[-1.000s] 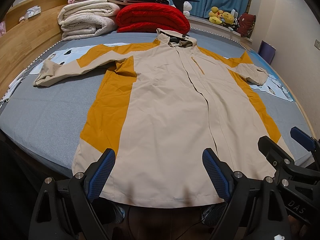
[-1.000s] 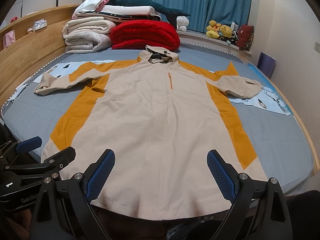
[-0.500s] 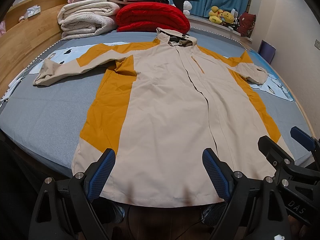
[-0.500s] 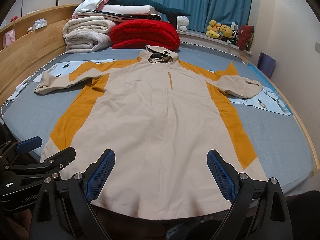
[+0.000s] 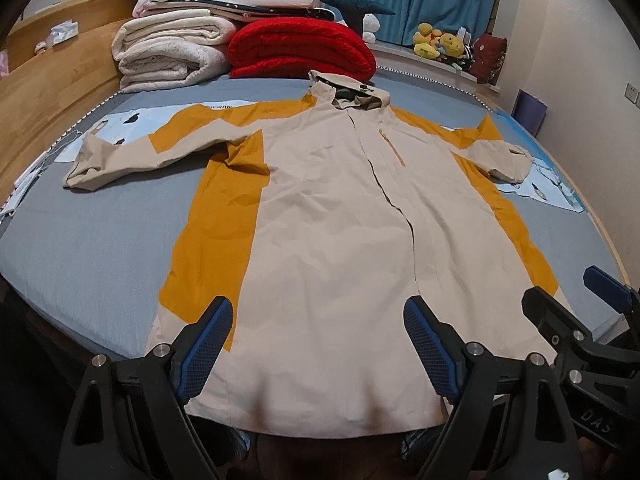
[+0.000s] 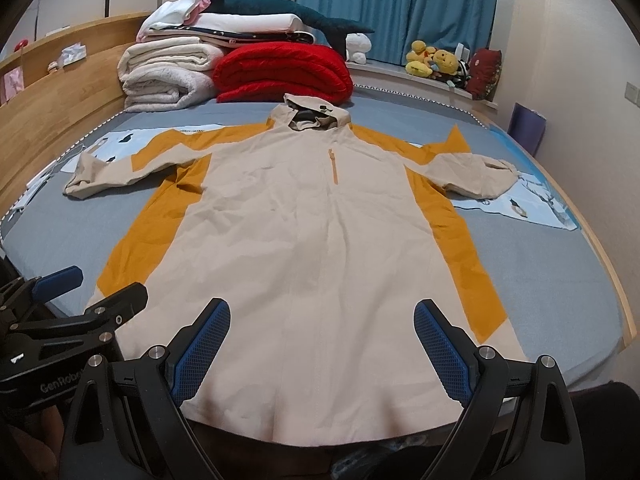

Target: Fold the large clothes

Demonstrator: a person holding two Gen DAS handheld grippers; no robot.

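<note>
1. The big coat (image 5: 332, 248) is lying flat on the bed (image 5: 92, 240), front up, sleeves out, its bottom hem hanging over the near edge.
2. The left gripper (image 5: 318, 344) is closing a little but is holding nothing. The right gripper (image 6: 322, 344) is standing wide open, empty too.
3. The coat is looking soft, thin and maybe slippery. I think pinching the hem corners or a sleeve cuff (image 5: 86, 172) is working best.
4. Grey bed is showing free on both sides; folded blankets (image 5: 172, 56) are sitting far back.
</note>
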